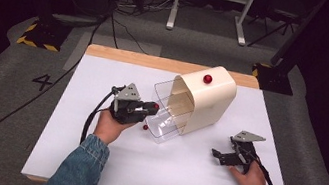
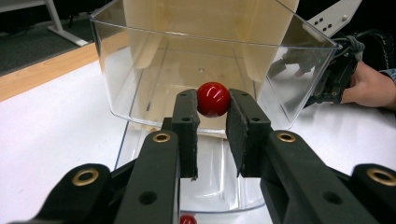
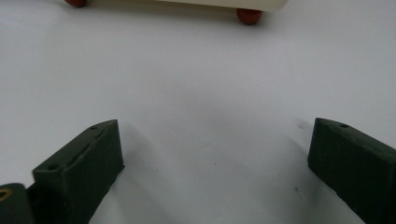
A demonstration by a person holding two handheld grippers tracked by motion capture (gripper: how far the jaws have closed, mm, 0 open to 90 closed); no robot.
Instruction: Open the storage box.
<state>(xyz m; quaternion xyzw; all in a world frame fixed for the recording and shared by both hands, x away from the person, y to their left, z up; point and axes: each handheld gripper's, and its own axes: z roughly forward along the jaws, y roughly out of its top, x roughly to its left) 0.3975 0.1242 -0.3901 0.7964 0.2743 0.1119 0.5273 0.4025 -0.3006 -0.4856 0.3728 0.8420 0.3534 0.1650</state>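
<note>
My left gripper (image 1: 152,108) is shut on a small glossy red ball (image 2: 213,99), which its two black pads pinch at the tips. It holds the ball at the front rim of a clear plastic drawer (image 2: 140,60). The drawer sticks out of a cream housing (image 1: 209,102) with a red knob (image 1: 208,79) on top. A second red ball (image 1: 145,127) lies on the white table just below the left gripper. My right gripper (image 1: 218,157) rests near the table's right side, open with nothing between its jaws (image 3: 215,140).
The white table (image 1: 92,151) has a wooden strip along its far edge. In the right gripper view, two red feet (image 3: 249,16) show under the housing's bottom edge. Cables trail off the table's left side. Beyond the table are grey floor and desk legs.
</note>
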